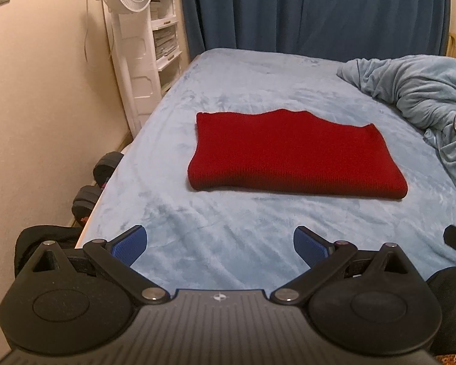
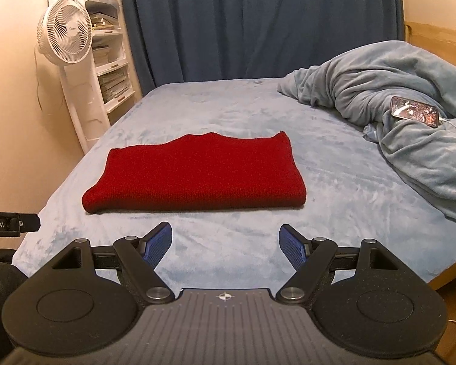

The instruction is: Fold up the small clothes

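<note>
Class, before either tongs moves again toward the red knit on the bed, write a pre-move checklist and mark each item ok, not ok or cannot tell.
1. Left tongs open, empty: ok.
2. Right tongs open, empty: ok.
3. Red knit lying flat, folded: ok.
4. Sheet between tongs and knit bare: ok.
5. Phone and blanket apart from knit: ok.
6. Layers inside fold even: cannot tell.

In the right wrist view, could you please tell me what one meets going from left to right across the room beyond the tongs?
White fan → red folded garment on the bed → rumpled blue blanket → phone lying on that blanket.
</note>
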### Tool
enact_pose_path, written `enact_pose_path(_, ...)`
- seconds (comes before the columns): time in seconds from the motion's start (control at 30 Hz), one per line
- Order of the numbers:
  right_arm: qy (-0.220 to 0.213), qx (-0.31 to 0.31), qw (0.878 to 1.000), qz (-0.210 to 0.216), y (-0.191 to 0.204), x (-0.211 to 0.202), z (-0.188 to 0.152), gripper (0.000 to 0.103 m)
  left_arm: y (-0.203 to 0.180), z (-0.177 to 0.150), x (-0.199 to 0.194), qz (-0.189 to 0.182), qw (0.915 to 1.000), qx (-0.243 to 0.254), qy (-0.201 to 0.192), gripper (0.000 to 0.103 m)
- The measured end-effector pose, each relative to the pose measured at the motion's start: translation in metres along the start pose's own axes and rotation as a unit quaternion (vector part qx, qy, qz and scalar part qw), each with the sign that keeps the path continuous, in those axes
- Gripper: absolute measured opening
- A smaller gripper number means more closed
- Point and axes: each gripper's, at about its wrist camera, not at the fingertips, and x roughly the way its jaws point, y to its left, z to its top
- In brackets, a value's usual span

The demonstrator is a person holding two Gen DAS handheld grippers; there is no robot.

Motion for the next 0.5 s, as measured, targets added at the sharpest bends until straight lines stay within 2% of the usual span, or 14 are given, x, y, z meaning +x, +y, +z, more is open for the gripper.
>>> enact_pose_path(0.5,0.014,0.002,1.0,-0.001,0.0041,0.0059,0.0011,0.079,-0.0055,-0.0015,0.0091,0.008,0.9997,0.014,0.02,0.103)
